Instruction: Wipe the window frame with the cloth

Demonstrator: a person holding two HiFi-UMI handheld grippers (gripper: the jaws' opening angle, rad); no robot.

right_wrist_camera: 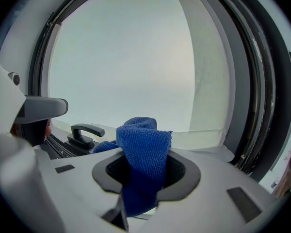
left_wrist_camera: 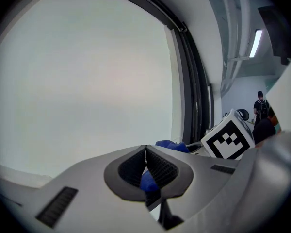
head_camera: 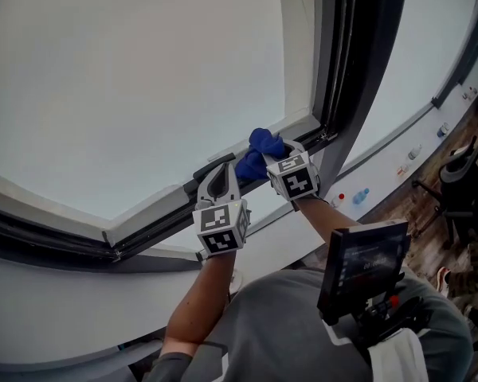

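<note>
The blue cloth (head_camera: 260, 153) is bunched at the lower right corner of the window frame (head_camera: 151, 223), where the bottom rail meets the dark upright (head_camera: 344, 70). My right gripper (head_camera: 276, 156) is shut on the cloth (right_wrist_camera: 143, 152), which fills its jaws and sticks up above them. My left gripper (head_camera: 222, 168) sits just to the left, beside the dark window handle (right_wrist_camera: 85, 130). Its fingertips meet, with a bit of blue cloth (left_wrist_camera: 148, 181) pinched between the pads. More of the cloth (left_wrist_camera: 170, 144) lies to its right.
A white sill (head_camera: 80, 309) runs below the frame. A second pane and a ledge with small bottles (head_camera: 361, 196) lie to the right. A dark screen (head_camera: 360, 266) hangs at my chest, an office chair (head_camera: 460, 183) stands lower right, and a person (left_wrist_camera: 260, 108) stands far off.
</note>
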